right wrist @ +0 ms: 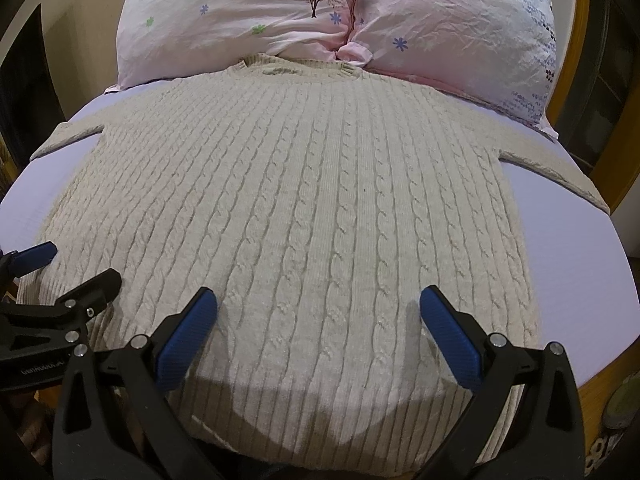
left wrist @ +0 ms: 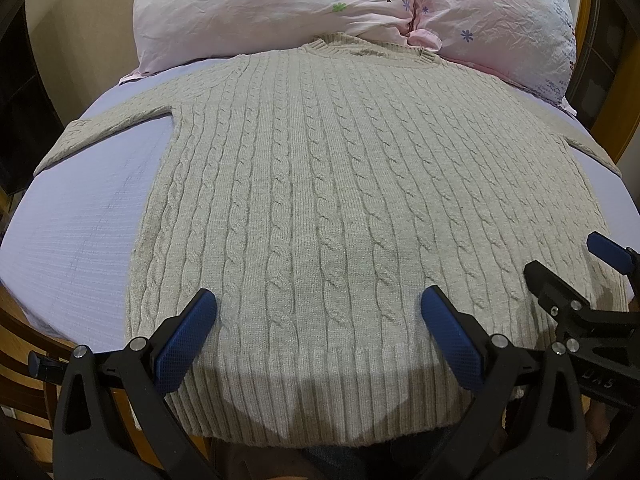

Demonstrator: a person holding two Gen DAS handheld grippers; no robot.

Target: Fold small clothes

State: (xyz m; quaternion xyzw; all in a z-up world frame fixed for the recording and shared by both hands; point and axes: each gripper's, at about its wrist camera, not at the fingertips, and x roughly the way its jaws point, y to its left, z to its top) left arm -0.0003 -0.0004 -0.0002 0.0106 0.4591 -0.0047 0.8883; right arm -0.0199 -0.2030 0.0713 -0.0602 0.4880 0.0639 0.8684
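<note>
A beige cable-knit sweater lies spread flat on a lavender sheet, collar away from the fingers and ribbed hem nearest them. Both sleeves reach out sideways across the sheet.

The left gripper hovers over the hem with its blue pads set wide apart, nothing between them — the knit lies beneath the gap. The right gripper stands likewise, fingers spread wide over the hem and holding nothing, just beside its partner, whose tips show at the left edge of the right wrist view.

Beyond the collar, well ahead of the fingertips, two pink flowered pillows lean side by side, touching the neckline.
</note>
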